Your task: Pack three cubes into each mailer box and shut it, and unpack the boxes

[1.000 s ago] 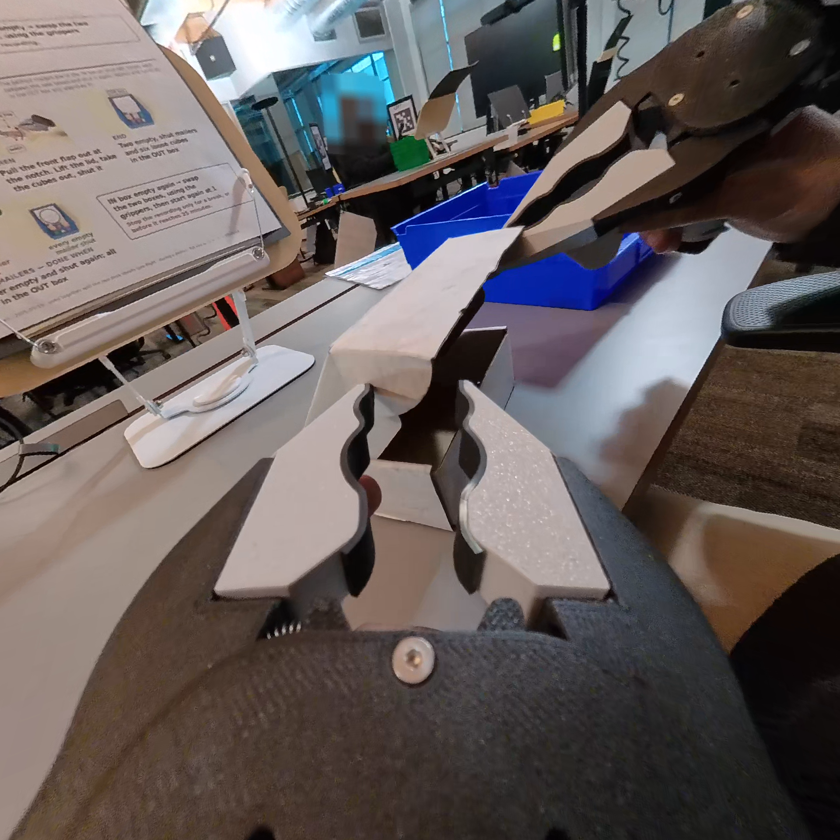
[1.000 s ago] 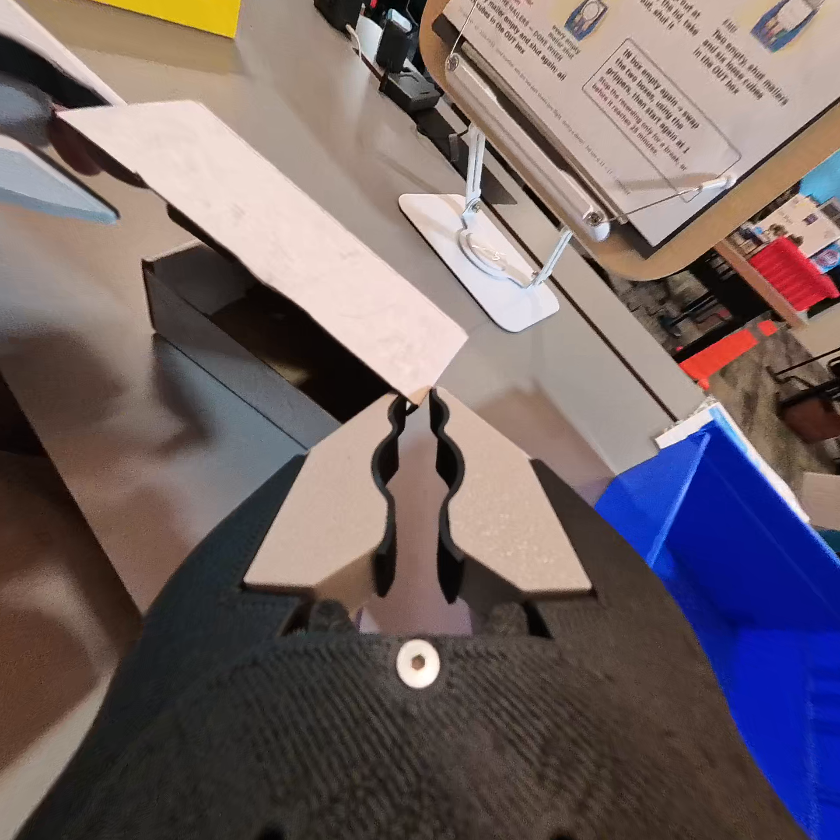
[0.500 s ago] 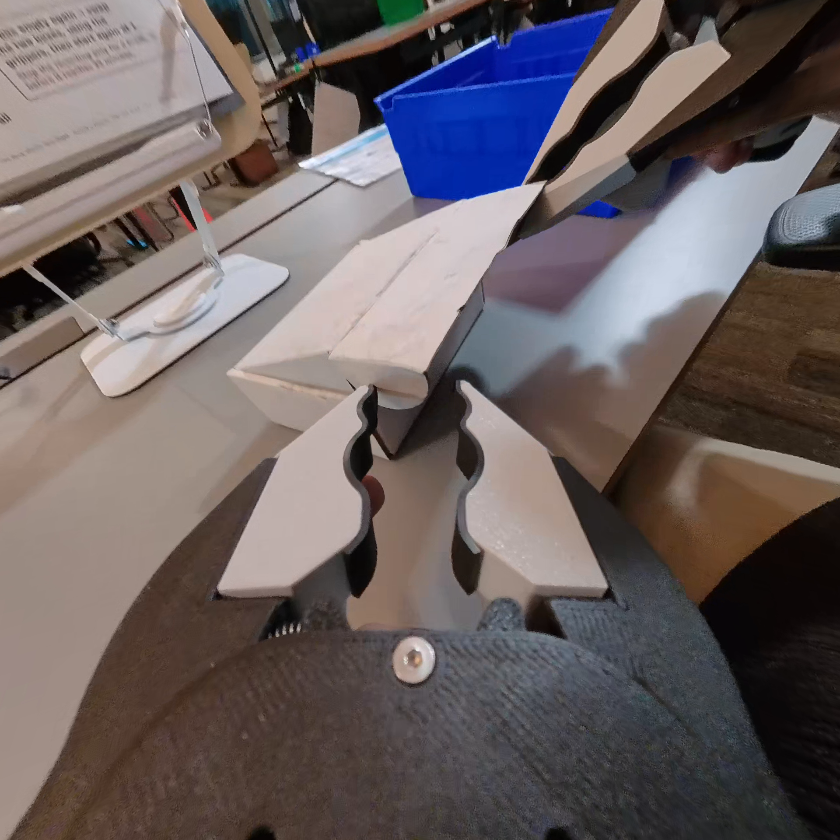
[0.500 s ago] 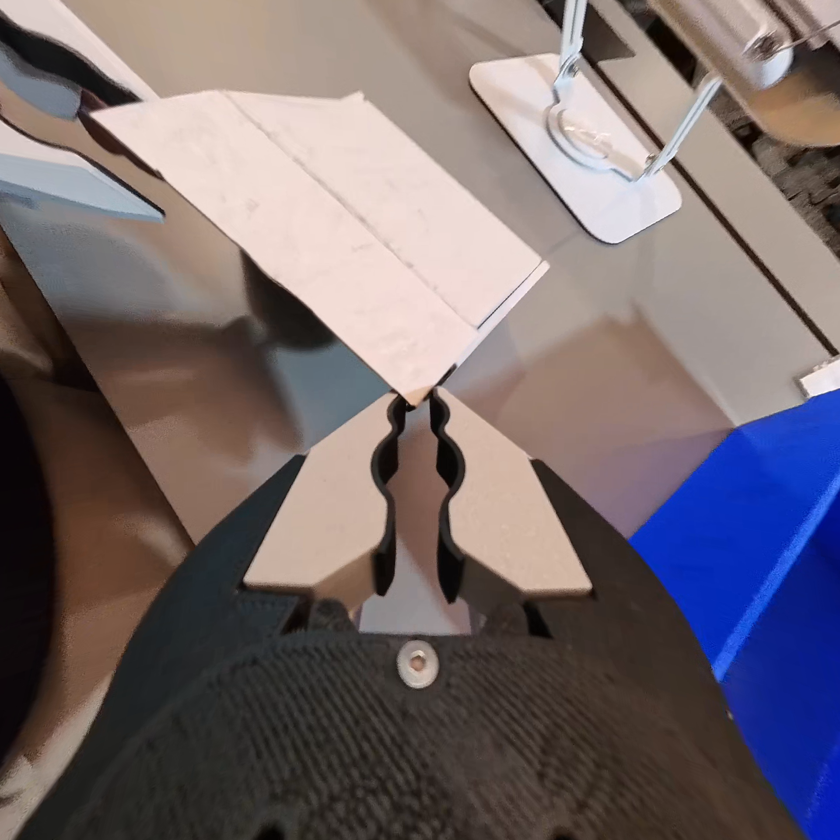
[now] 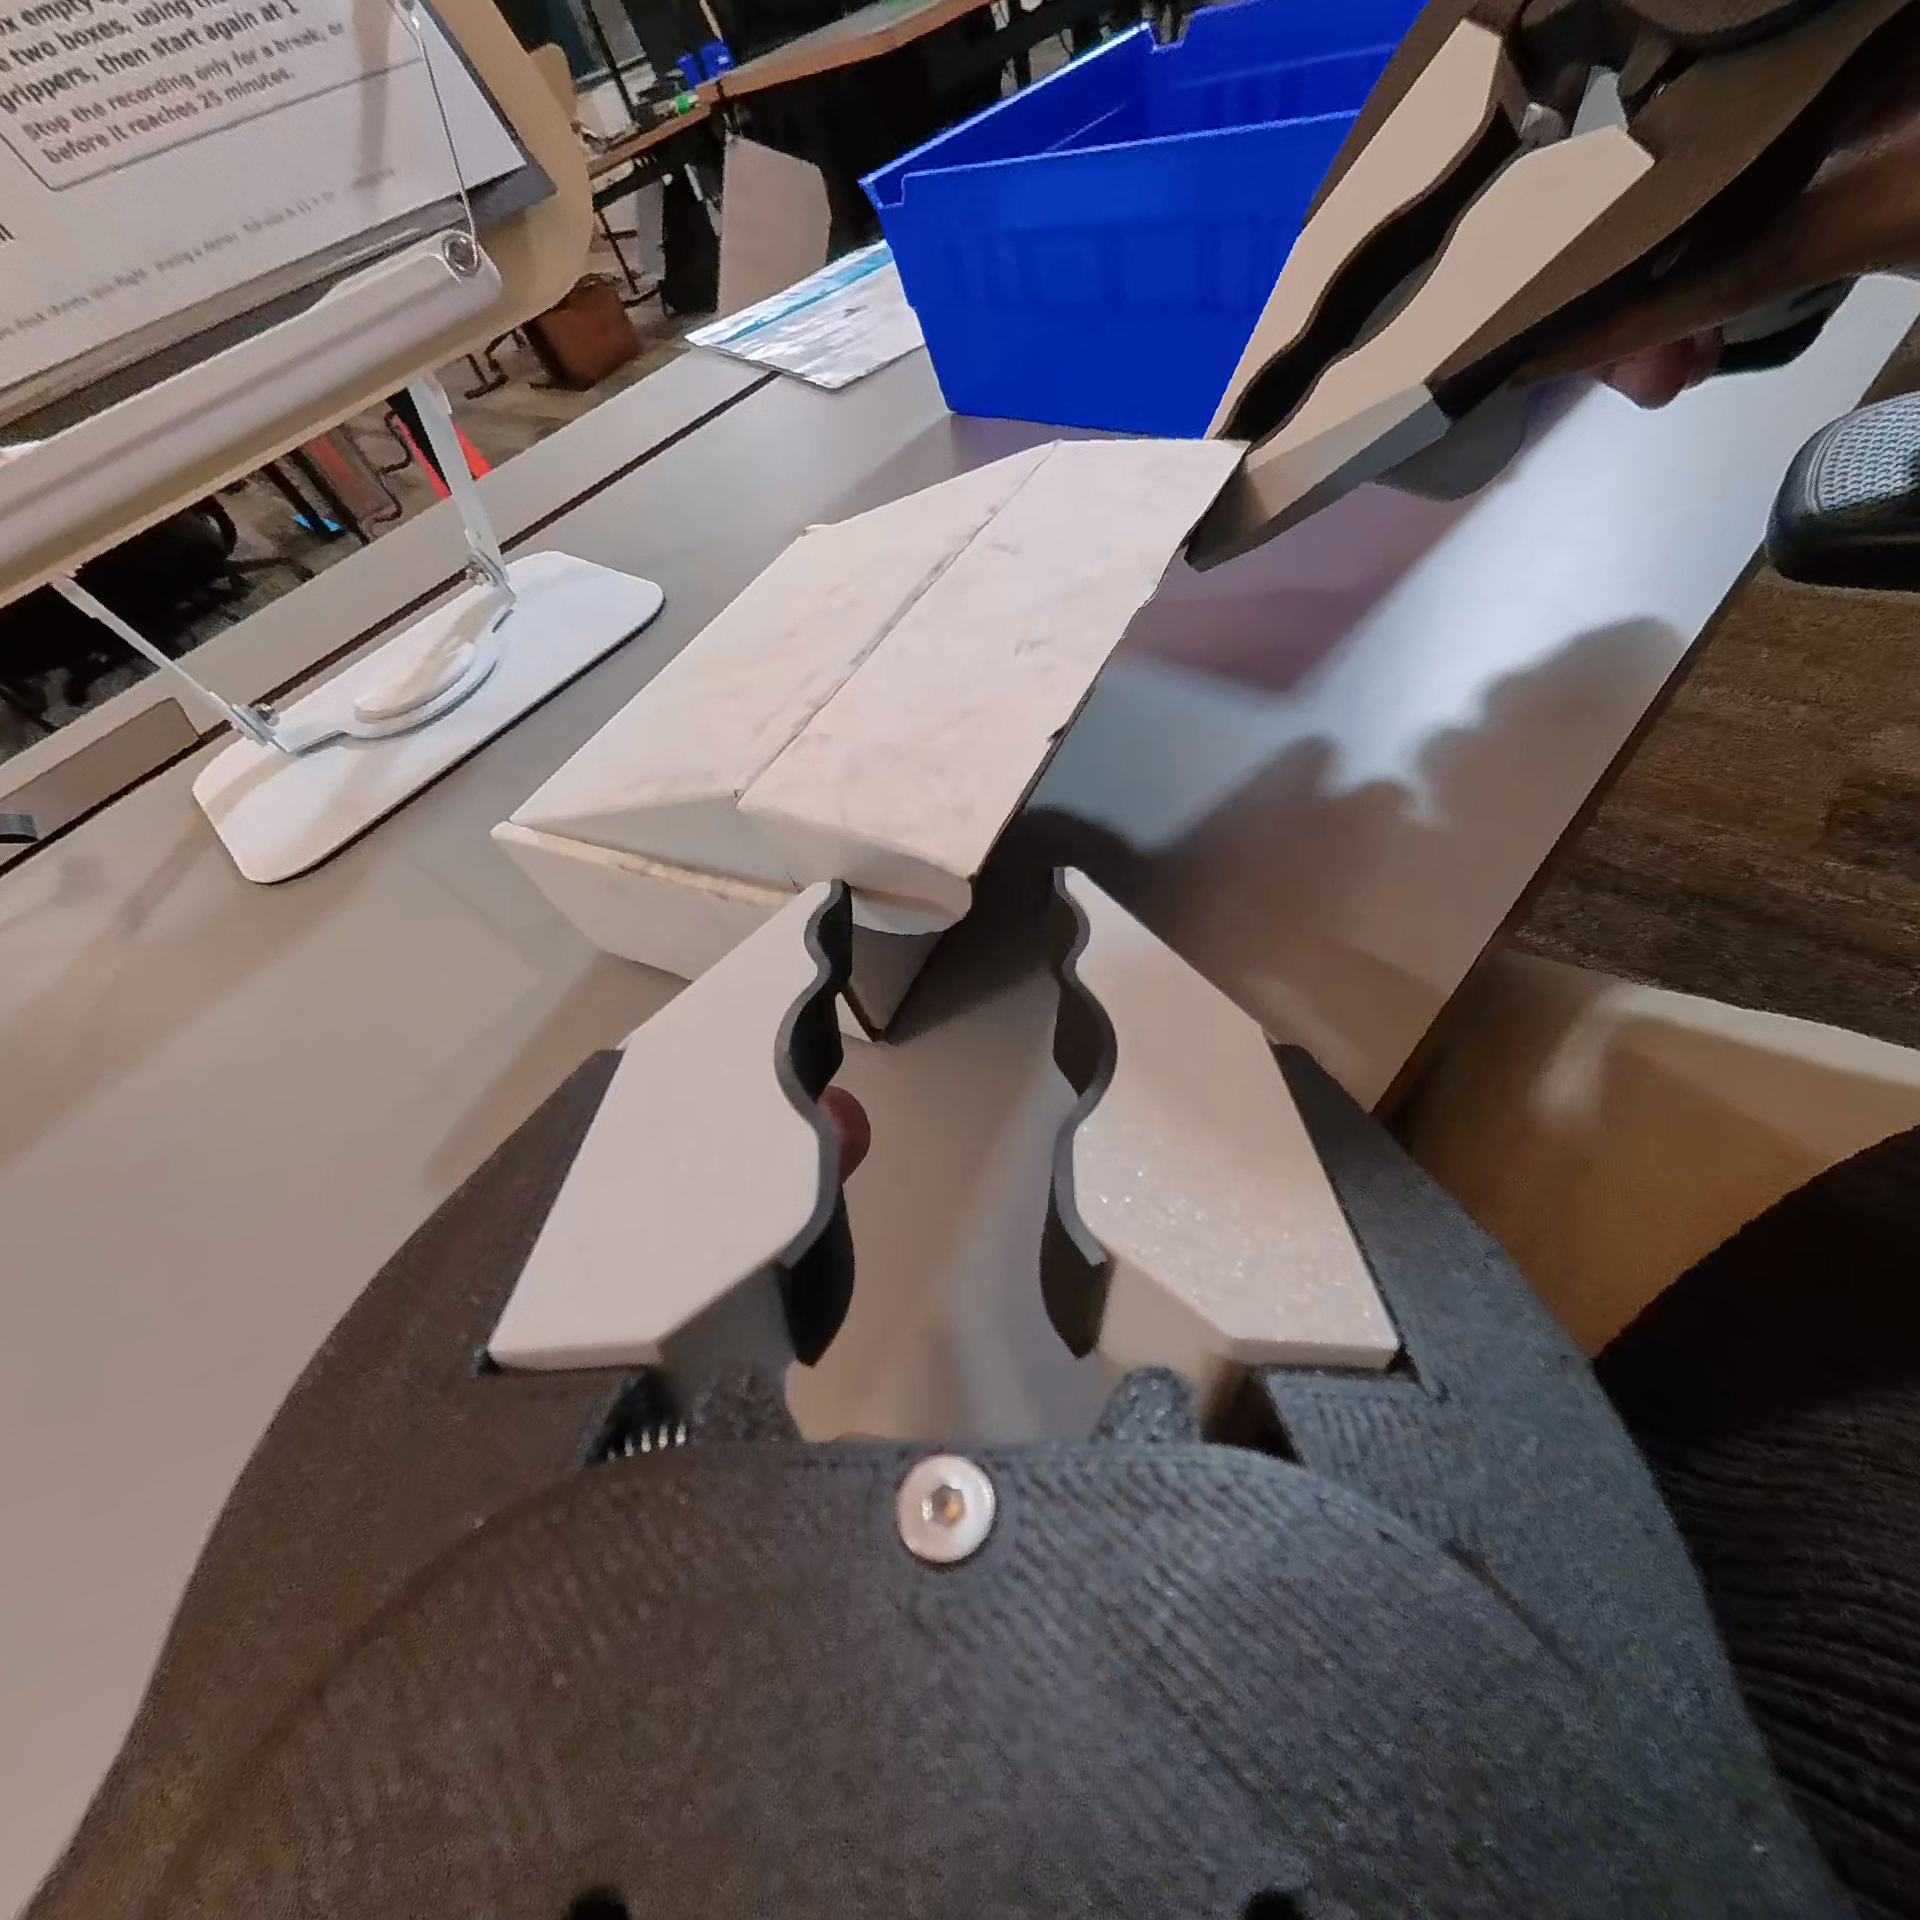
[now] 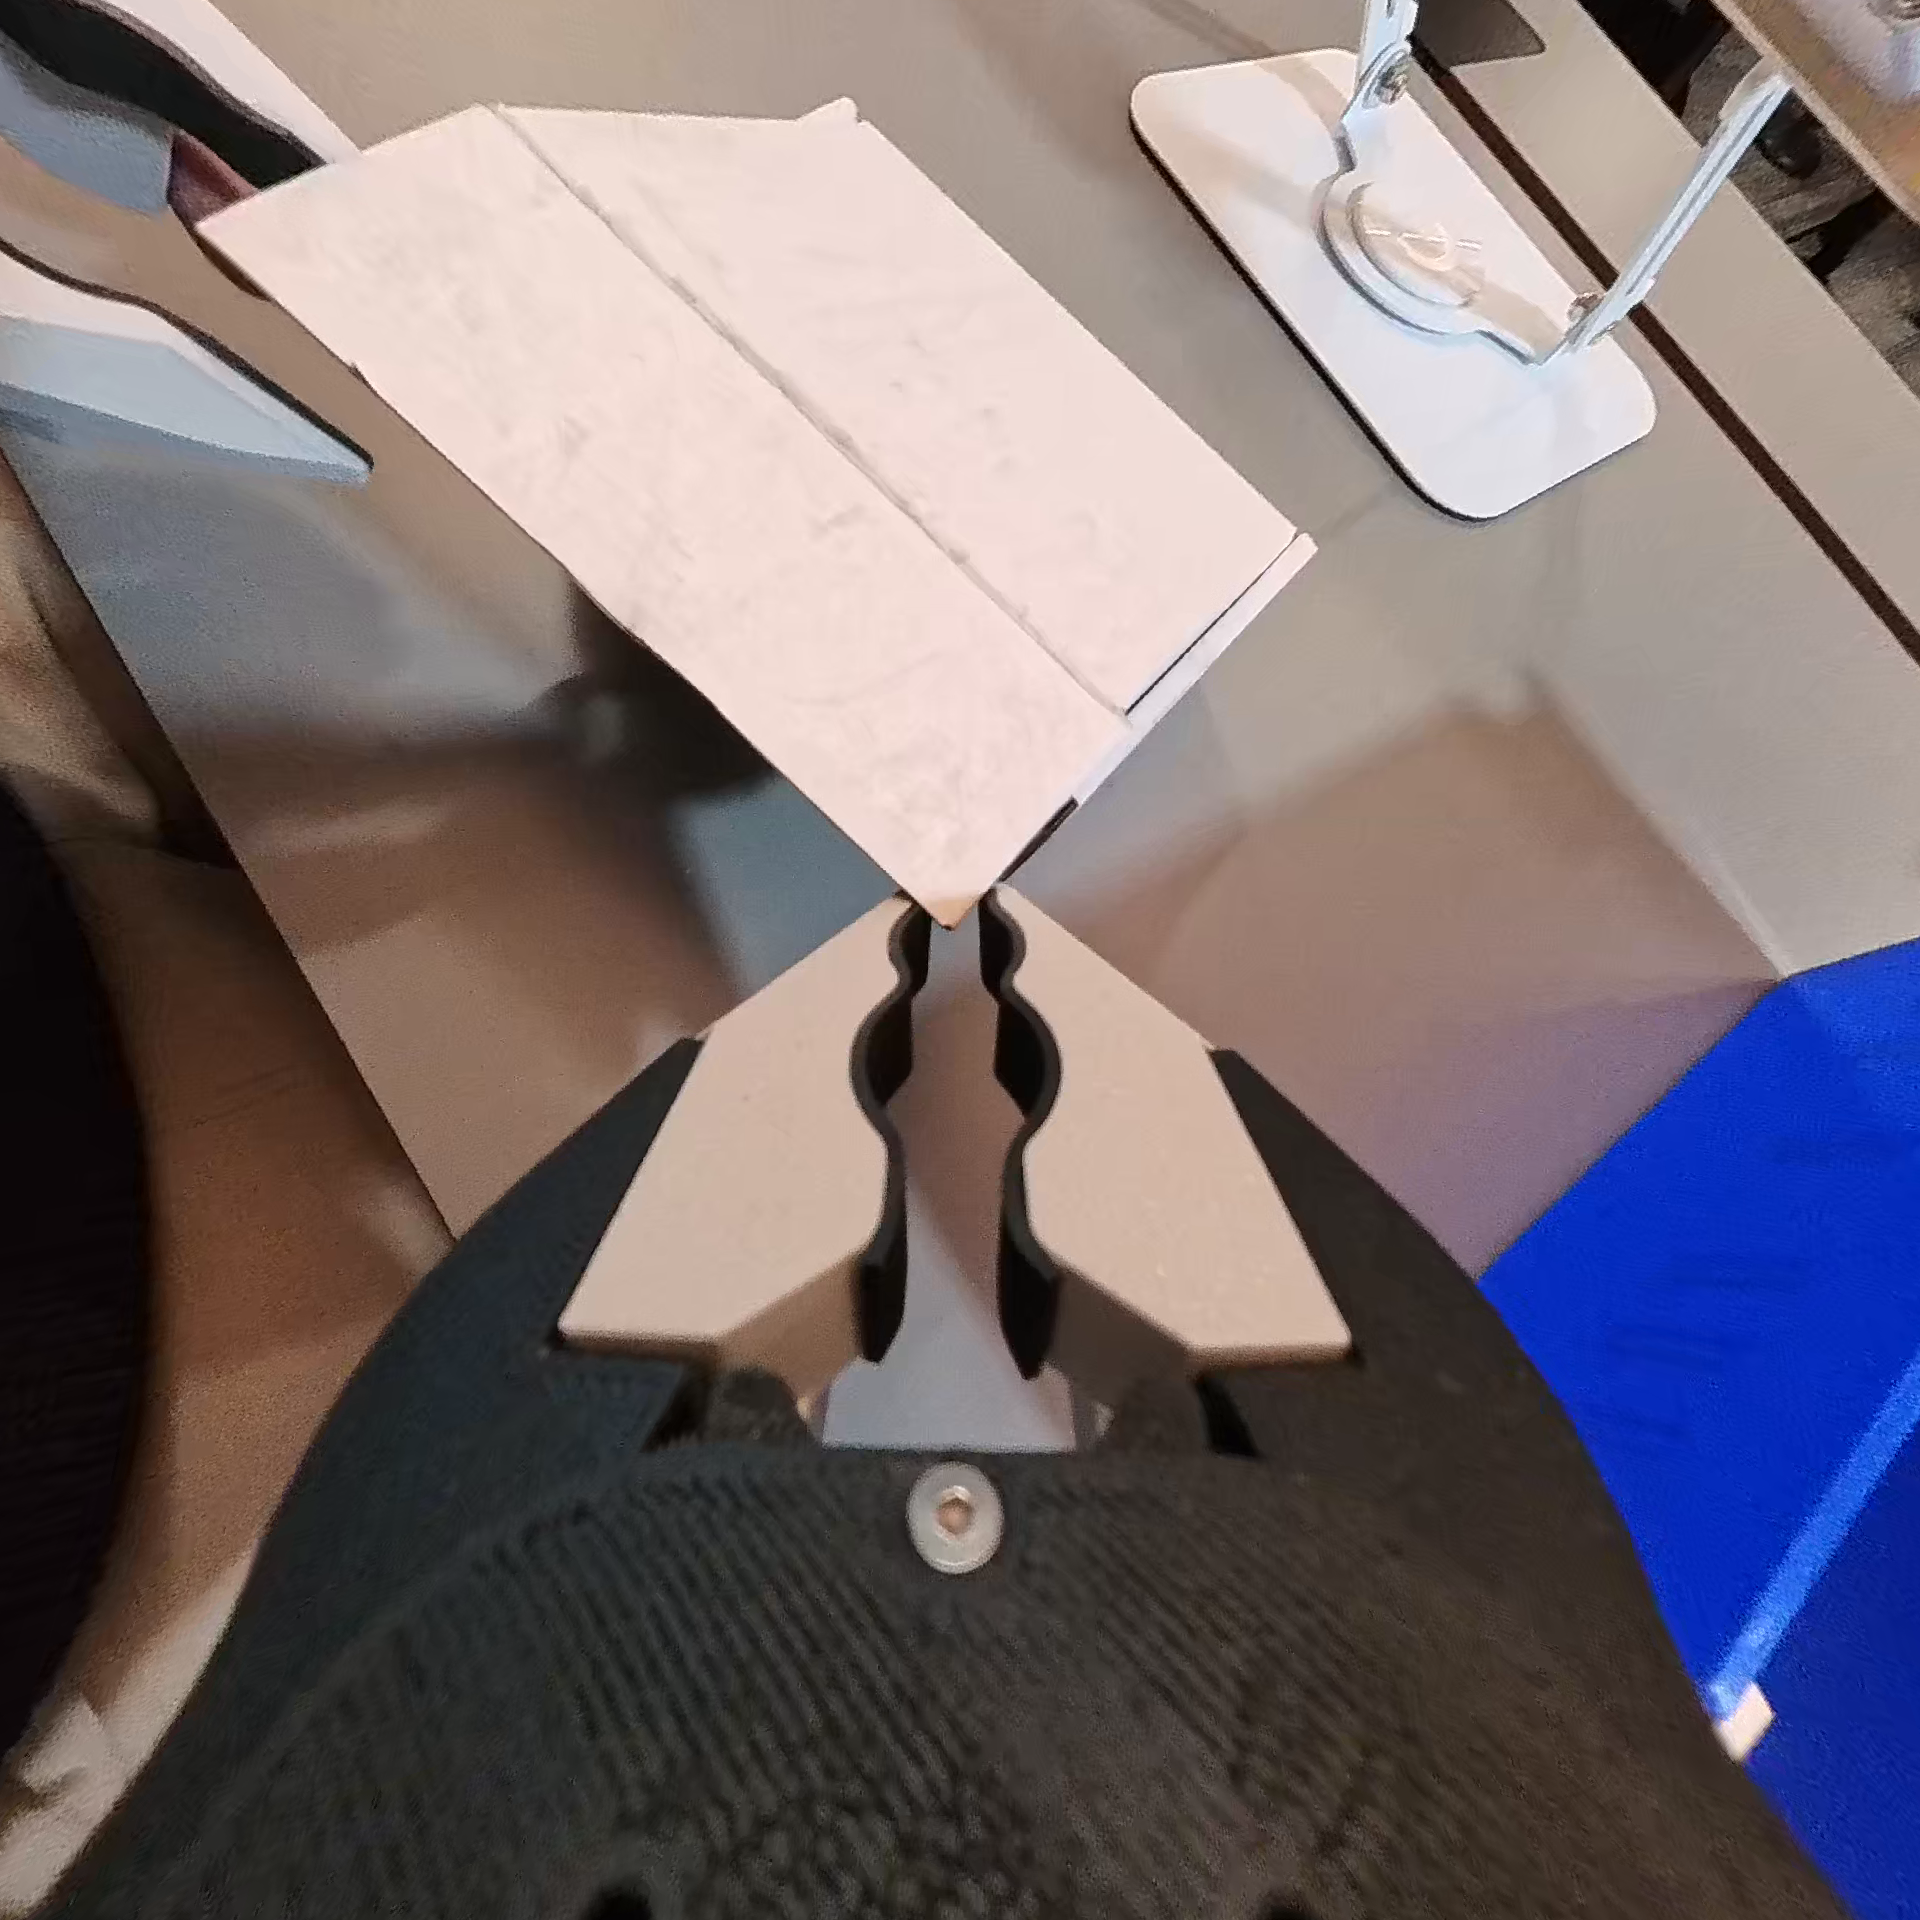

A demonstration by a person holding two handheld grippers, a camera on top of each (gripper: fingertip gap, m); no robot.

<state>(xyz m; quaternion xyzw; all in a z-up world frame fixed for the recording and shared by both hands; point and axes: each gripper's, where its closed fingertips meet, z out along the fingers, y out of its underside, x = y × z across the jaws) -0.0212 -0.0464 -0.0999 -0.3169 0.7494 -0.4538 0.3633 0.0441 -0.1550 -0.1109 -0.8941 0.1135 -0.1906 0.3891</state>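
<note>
A white mailer box [image 5: 665, 914] lies on the grey table [image 5: 208, 1143]. Its lid [image 5: 831, 644] rests down on it, and the front flap [image 5: 987, 707] sticks out flat past the near edge. My right gripper [image 6: 951, 914] is shut on one corner of the flap [image 6: 675, 520] and also shows in the left wrist view [image 5: 1216, 488]. My left gripper [image 5: 945, 894] is open, with the flap's other corner between its fingers [image 6: 187, 405]. No cubes are in view and the box's inside is hidden.
A blue bin [image 5: 1091, 260] stands on the table beyond the box and also shows in the right wrist view [image 6: 1714, 1351]. A document stand with a white base [image 5: 416, 675] holds an instruction sheet on the left. The table edge and a chair armrest [image 5: 1849, 499] are at the right. About 12 cm separates my left fingertips from my right.
The lid was raised, showing the dark inside of the box. It has swung down onto the box, with my right gripper still holding the flap corner. Both grippers have come lower.
</note>
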